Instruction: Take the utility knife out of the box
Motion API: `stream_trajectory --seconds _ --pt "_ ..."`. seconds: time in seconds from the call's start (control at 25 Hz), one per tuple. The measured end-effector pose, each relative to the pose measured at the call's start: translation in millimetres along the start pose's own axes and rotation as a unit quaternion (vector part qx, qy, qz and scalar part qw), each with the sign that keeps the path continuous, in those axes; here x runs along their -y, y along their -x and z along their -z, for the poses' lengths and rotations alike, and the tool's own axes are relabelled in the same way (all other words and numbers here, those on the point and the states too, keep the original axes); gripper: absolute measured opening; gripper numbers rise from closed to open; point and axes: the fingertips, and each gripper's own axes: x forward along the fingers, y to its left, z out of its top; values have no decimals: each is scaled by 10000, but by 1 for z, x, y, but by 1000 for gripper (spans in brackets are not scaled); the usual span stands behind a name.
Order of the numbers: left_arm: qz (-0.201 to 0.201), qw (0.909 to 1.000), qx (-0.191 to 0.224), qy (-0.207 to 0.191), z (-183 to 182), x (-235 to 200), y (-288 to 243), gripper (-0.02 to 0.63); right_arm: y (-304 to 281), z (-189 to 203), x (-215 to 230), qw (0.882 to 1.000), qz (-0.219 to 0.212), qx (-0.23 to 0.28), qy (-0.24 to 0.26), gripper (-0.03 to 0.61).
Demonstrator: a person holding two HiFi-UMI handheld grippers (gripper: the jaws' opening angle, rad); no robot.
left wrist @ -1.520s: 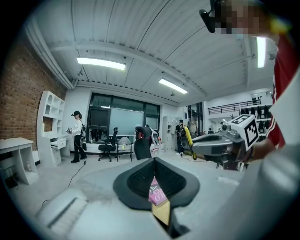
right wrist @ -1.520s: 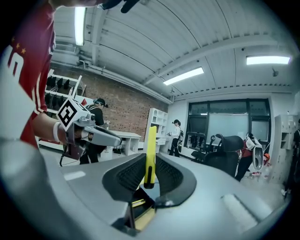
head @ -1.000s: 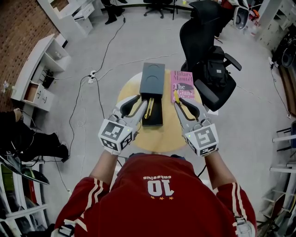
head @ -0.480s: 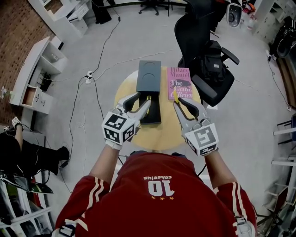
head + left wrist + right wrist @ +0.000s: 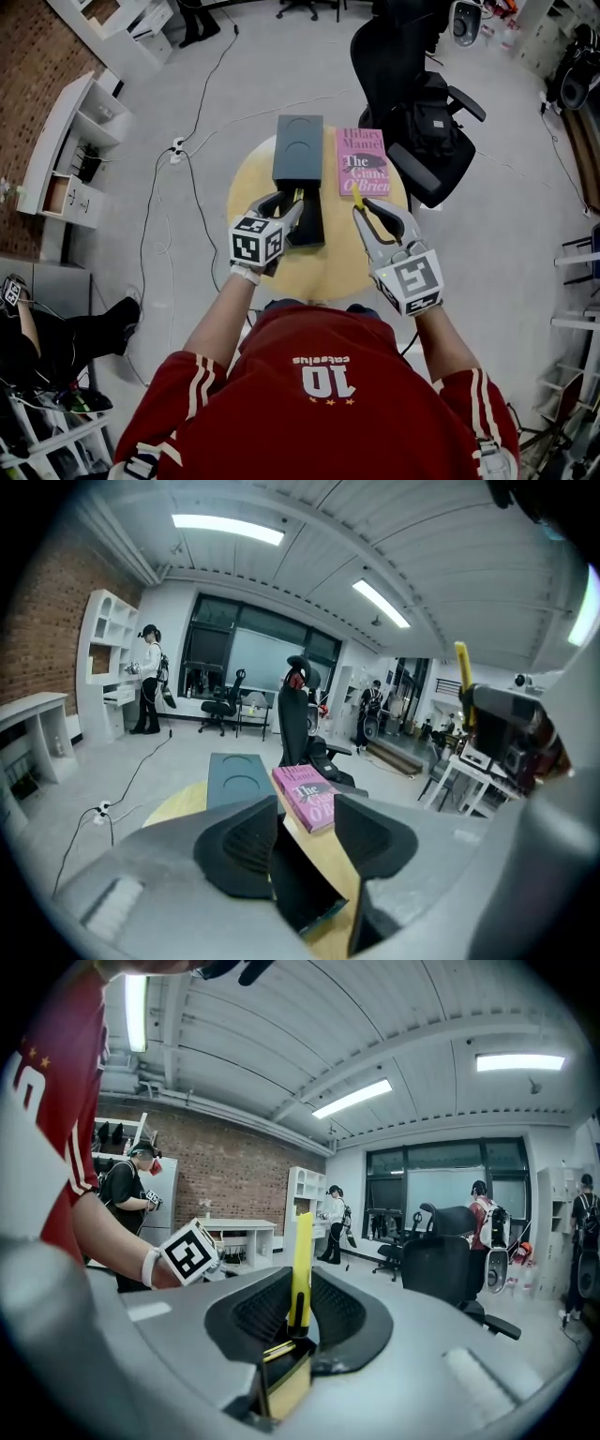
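Note:
My right gripper (image 5: 362, 208) (image 5: 300, 1312) is shut on a yellow utility knife (image 5: 301, 1255) (image 5: 357, 196), held above the table right of the black box tray (image 5: 309, 230). The blade end sticks up past the jaws. My left gripper (image 5: 289, 204) (image 5: 307, 832) hangs low over the tray's left side. Its jaws have just been opening and stand wide, and the tray's near end (image 5: 295, 883) shows between them without either pad pressing on it. A thin yellow strip (image 5: 298, 194) shows in the tray by the left fingertips. The grey lid (image 5: 298, 145) lies beyond the tray.
A pink book (image 5: 362, 161) lies on the round wooden table (image 5: 319, 272) right of the lid. A black office chair (image 5: 412, 103) with a bag stands close behind the table's right side. Cables (image 5: 187, 150) run over the floor at the left.
The left gripper has dropped lower and moved in over the tray, and its jaws now stand wider. The right gripper keeps its place with the knife.

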Motion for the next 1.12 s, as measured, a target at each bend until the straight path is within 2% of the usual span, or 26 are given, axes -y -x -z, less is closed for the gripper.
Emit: stream_trajectory --seconds 0.28,0.48,0.72,0.96,1.12 --pt "-224 9982 -529 163 39 -21 -40 184 -9 7 4 9999 17 -50 -88 61" --pt "-339 9933 -1052 334 72 -37 -66 184 -12 9 7 9998 35 -103 -139 61" --pt "-474 9885 -1387 379 95 -49 -87 184 -9 20 12 9995 97 -216 -223 61" --pt "-639 9820 -1758 263 110 -59 -109 184 -9 28 20 9989 162 -307 -301 61" --pt "-897 9733 -2113 94 122 -70 -117 184 -10 31 25 9986 223 -327 -337 61"
